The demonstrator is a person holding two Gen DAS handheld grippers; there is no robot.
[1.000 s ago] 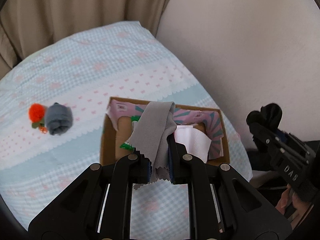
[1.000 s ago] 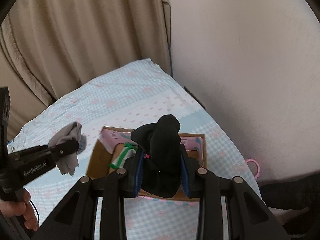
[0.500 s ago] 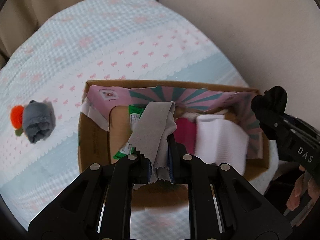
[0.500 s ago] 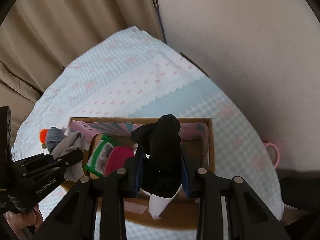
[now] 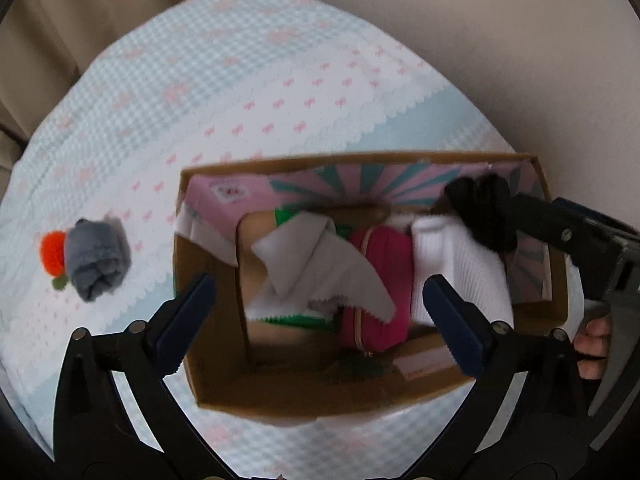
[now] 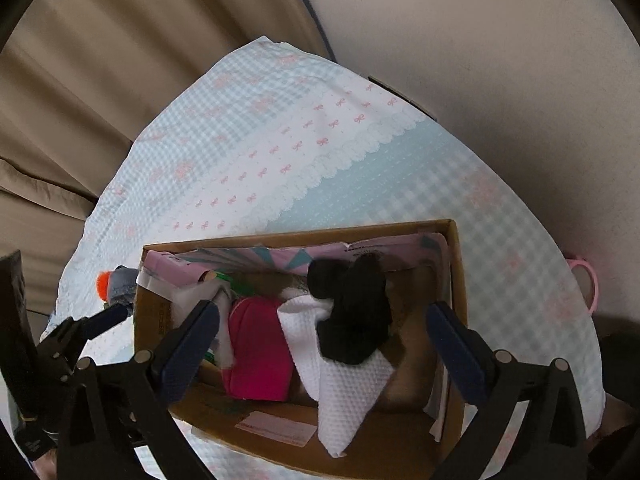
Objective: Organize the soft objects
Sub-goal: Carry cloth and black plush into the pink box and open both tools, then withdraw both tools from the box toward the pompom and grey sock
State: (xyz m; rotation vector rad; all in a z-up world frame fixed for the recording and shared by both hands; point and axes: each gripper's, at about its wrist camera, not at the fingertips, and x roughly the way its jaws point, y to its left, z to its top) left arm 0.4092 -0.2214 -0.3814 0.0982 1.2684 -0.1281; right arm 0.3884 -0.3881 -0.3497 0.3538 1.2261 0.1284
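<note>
A cardboard box (image 5: 208, 376) (image 6: 456, 248) with a pink patterned lining sits on the bed. Inside lie a grey cloth (image 5: 320, 264), a magenta pouch (image 5: 384, 264) (image 6: 256, 352), a white waffle cloth (image 5: 456, 264) (image 6: 344, 372) and a black sock (image 6: 356, 316) (image 5: 480, 216). My left gripper (image 5: 320, 316) is open above the box, just over the grey cloth. My right gripper (image 6: 324, 348) is open over the box, with the black sock lying loose on the white cloth between its fingers. A grey rolled sock (image 5: 98, 258) with an orange pompom (image 5: 54, 250) lies on the bed left of the box.
The bed has a blue gingham cover with pink bows (image 5: 240, 92). Beige curtains (image 6: 100, 80) hang behind it, and a plain wall (image 6: 500, 60) runs along the right. A pink ring (image 6: 586, 284) lies by the wall at the bed's right edge.
Both grippers have opened over the box. The grey cloth dropped from the left one into the box and the black sock dropped from the right one onto the white cloth.
</note>
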